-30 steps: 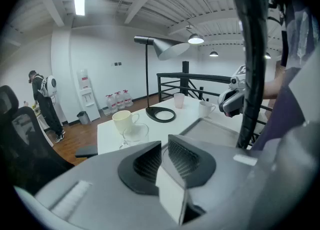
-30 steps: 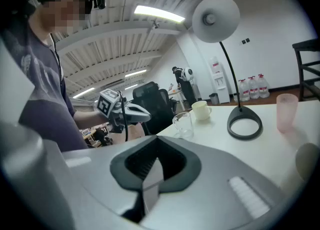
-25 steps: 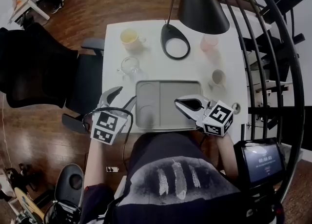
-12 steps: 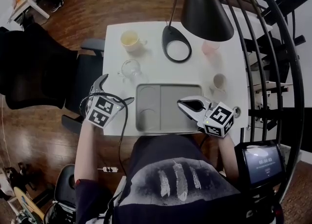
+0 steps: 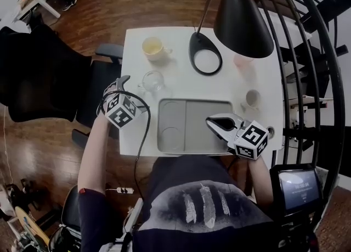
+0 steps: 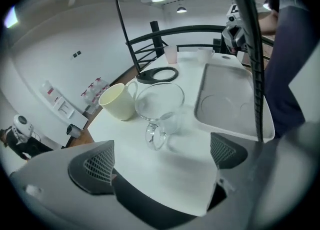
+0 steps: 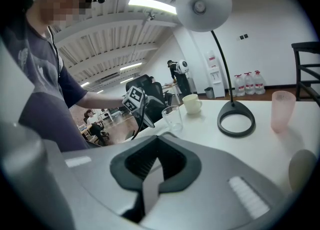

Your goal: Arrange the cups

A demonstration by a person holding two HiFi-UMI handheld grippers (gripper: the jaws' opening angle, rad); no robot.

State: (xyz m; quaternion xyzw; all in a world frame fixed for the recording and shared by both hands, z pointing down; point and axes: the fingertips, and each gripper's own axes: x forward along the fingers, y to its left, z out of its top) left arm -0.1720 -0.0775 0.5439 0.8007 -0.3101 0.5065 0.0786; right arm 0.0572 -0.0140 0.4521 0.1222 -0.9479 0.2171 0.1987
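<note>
The left claw [image 6: 161,158] has swung away from the tray [image 5: 203,135] toward the glass cup [image 6: 159,104], which now sits just ahead of its opening, empty jaws (the right claw [image 5: 215,123] stays closed, holding nothing).

Open-plan office, this one: far beyond the jaws of the right gripper [image 7: 155,156], people [image 7: 94,124] sit at desks under ceiling strip lights [image 7: 152,4]. Ahead and right of those jaws stands a water dispenser [image 7: 212,76] with spare bottles [image 7: 248,83], and a black office chair [image 7: 152,87] sits dead ahead.
</note>
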